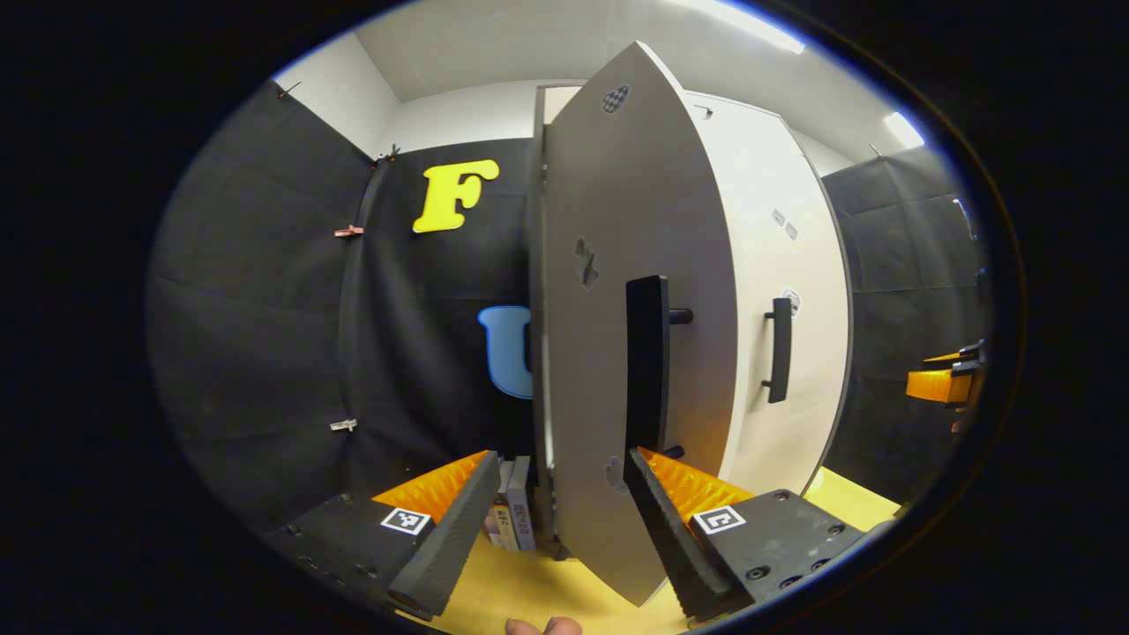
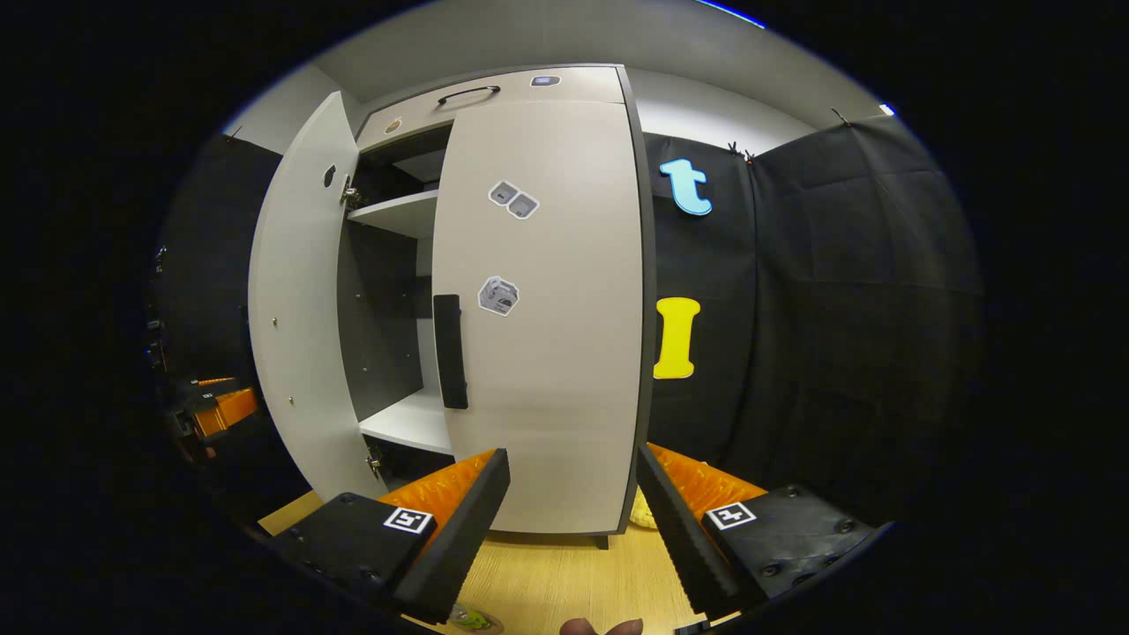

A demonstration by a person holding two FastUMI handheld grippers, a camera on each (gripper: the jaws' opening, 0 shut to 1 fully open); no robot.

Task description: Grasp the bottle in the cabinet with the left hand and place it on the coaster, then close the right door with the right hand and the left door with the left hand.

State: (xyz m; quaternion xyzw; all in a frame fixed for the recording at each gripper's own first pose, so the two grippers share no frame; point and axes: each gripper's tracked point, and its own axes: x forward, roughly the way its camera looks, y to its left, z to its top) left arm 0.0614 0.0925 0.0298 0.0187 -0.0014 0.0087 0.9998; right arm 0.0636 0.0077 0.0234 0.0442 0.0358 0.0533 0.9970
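Observation:
In the left gripper view the cabinet's left door [image 1: 617,265] stands ajar, its free edge turned toward me and its black handle [image 1: 648,362] just beyond my fingers. My left gripper [image 1: 562,463] is open, with the door's lower part showing between its fingers. The right door [image 1: 785,265] lies flat against the cabinet. In the right gripper view the right door [image 2: 538,309] is closed, and the left door [image 2: 295,309] swings out from bare shelves [image 2: 401,419]. My right gripper [image 2: 573,457] hangs open in front of the closed door. A small green and clear thing [image 2: 467,617] sits at the bottom edge.
Several books [image 1: 512,516] stand by the cabinet's foot on the yellow tabletop [image 1: 529,586]. The right gripper [image 1: 948,379] shows far off at the right of the left gripper view, and the left gripper [image 2: 216,406] at the left of the right gripper view. Black cloth walls surround the cabinet.

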